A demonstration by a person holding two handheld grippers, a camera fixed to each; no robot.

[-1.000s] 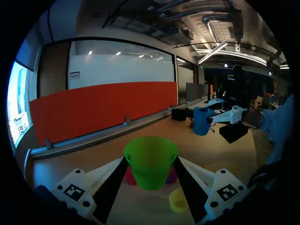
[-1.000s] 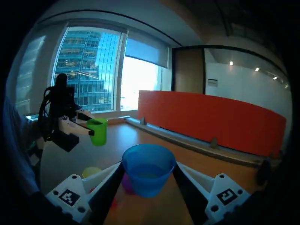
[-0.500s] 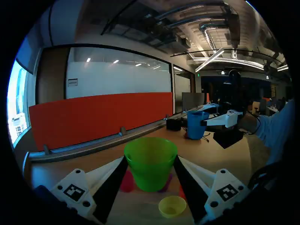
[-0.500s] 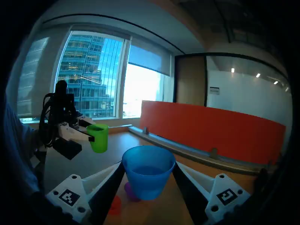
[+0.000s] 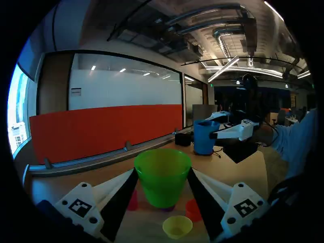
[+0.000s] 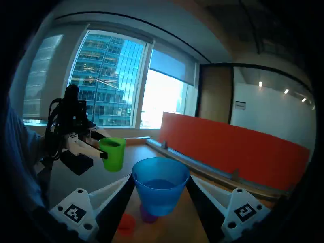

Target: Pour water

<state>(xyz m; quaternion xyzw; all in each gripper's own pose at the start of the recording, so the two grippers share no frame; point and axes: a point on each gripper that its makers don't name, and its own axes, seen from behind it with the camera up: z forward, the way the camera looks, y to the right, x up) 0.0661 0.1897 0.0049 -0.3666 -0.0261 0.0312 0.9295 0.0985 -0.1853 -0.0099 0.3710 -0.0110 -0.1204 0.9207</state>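
1. The right hand-held gripper [image 6: 160,181] clamps the blue cup [image 6: 160,196] between both fingers at lower centre of the right gripper view. The cup stands upright, its long axis vertical, with water [image 6: 160,184] visible inside.
2. The left hand-held gripper [image 5: 162,178] likewise grips the green cup [image 5: 163,184] at lower centre of the left gripper view. This cup is also upright, and its contents cannot be made out.
3. Governing relation: in the right gripper view the green cup sits left of and slightly above the blue cup, apart from it. In the left gripper view the blue cup appears right of centre, farther off.
4. Judgement: pouring calls for closing this gap, then tipping the blue cup's rim towards frame left, over the green cup's mouth.
5. Below both, the table [image 6: 194,227] carries small cups, among them a yellow cup [image 5: 177,227].
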